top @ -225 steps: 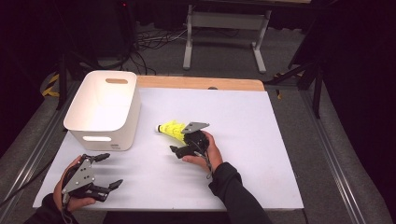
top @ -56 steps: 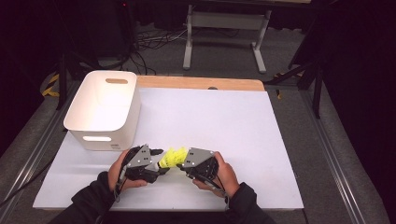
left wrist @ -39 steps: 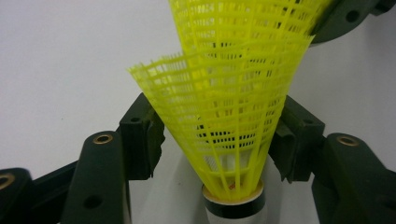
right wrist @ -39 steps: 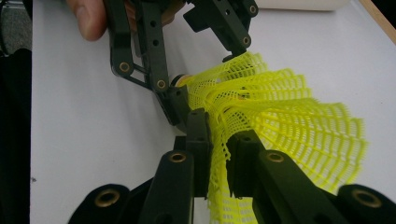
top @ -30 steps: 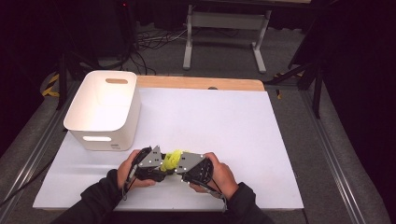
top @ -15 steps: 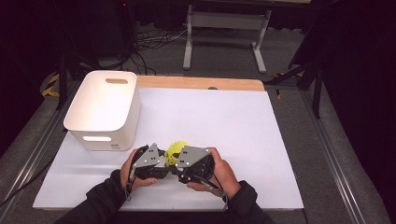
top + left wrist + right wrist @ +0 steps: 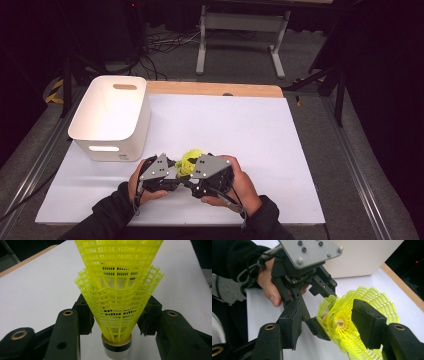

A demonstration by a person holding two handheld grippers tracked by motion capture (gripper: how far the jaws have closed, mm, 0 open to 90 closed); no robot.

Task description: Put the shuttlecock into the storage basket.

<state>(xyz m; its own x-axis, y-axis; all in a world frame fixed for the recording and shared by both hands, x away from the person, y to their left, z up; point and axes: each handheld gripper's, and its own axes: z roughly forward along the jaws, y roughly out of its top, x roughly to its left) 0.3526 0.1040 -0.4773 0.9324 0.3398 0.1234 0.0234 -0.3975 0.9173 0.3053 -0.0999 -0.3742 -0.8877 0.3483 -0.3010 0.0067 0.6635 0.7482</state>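
A: Item: yellow shuttlecocks (image 7: pixel 117 302), nested; location?
B: Near edge of desk (image 7: pixel 300 150), clamped by left claw (image 7: pixel 172 175).
A: Right claw (image 7: pixel 329 327)?
B: Released; its jaws, just opening, stand either side of the skirt.

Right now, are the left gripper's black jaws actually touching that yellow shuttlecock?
Touching. In the left gripper view, both pads of the left gripper press against the mesh skirt of the yellow shuttlecock, which stands between them with no gap on either side.
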